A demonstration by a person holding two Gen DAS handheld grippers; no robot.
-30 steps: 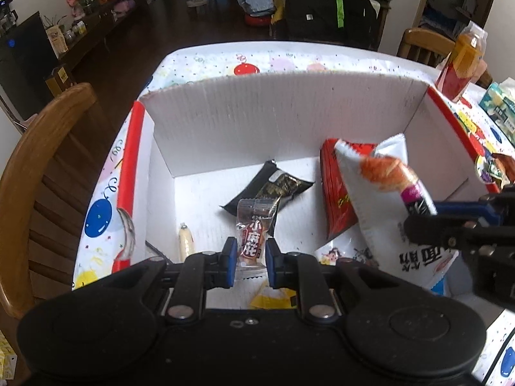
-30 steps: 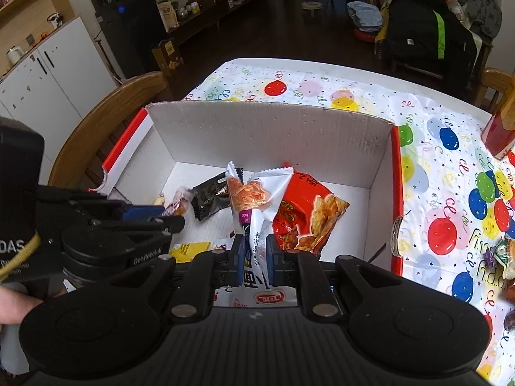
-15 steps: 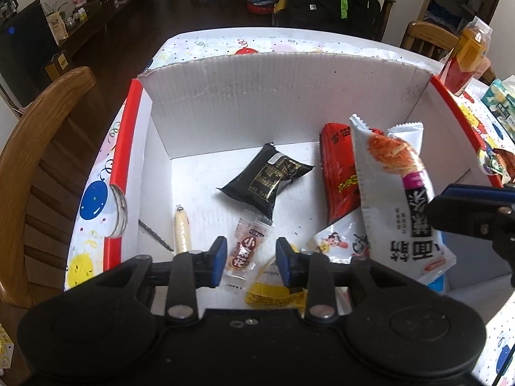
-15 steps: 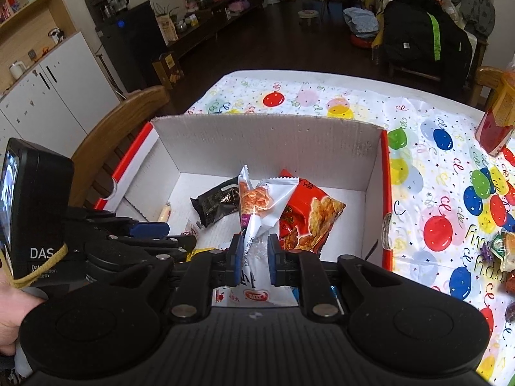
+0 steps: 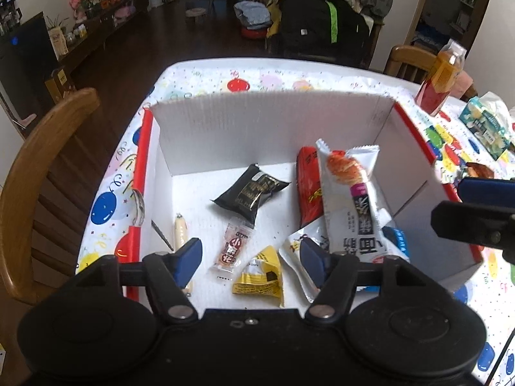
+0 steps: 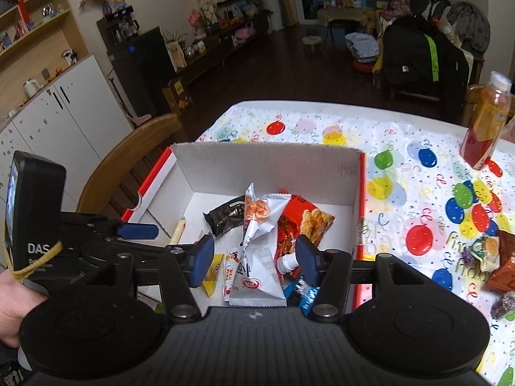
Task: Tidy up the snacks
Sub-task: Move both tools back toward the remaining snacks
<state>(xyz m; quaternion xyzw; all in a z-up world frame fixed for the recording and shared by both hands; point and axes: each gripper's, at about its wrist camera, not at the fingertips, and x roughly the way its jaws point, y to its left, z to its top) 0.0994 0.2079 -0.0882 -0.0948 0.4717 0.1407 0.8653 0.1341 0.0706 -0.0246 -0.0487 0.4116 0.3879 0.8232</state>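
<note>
A white cardboard box [image 5: 270, 132] with red outer sides holds the snacks. My left gripper [image 5: 250, 262] hangs open above the box's near edge. A small clear packet with red print [image 5: 233, 247] lies loose on the box floor below it. Around it lie a yellow packet [image 5: 260, 278], a black packet [image 5: 251, 191], a sausage stick [image 5: 180, 231] and a red bag [image 5: 309, 186]. A tall white bag [image 6: 260, 247] leans in the box [image 6: 267, 167], free between the spread fingers of my open right gripper [image 6: 254, 262].
A wooden chair [image 5: 42, 160] stands left of the box. On the balloon tablecloth [image 6: 418, 193] to the right are a juice bottle [image 6: 486, 125], a tissue pack [image 5: 486, 125] and several loose snacks [image 6: 495, 257]. A hand [image 6: 13, 305] holds the left gripper.
Both grippers have opened. The left let the small clear packet drop onto the box floor, the right let go of the white bag, and both drew back and up.
</note>
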